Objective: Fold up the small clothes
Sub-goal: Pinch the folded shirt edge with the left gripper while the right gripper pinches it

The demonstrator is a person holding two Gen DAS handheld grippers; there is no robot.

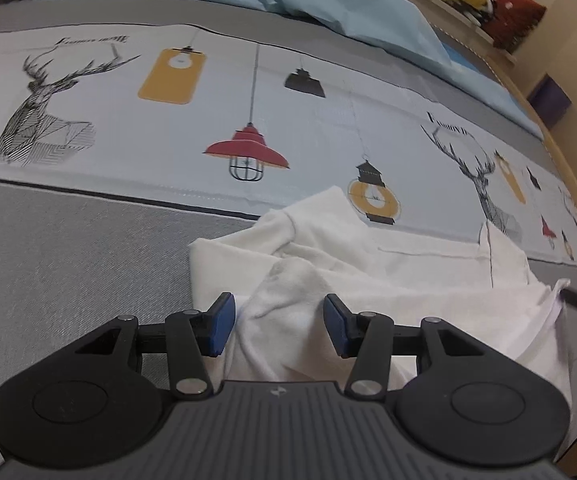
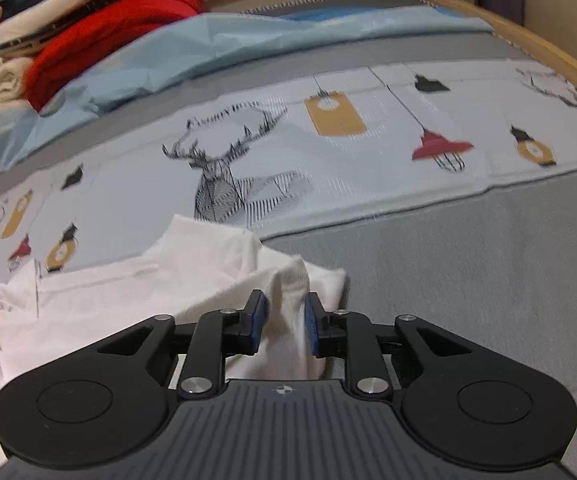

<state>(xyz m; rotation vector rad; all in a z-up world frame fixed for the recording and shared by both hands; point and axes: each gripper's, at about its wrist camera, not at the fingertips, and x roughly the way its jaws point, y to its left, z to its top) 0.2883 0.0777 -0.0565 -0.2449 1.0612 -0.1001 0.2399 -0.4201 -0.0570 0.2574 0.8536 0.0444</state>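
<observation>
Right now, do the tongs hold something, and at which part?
Nothing is gripped. The left tongs stand open over the white garment. A raised fold lies between the right tongs, pads apart from it.

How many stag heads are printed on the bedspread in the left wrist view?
2. One stag head is at far left on the printed band; the other stag head is at right, just beyond the white garment. More may lie outside the frame.

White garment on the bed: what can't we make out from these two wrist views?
- White garment: left wrist view, its near part lies under the left gripper.
- Right wrist view: whether the right gripper fingers press the fold is unclear.
- Clothes pile: blurred, cut by the frame edge.
</observation>
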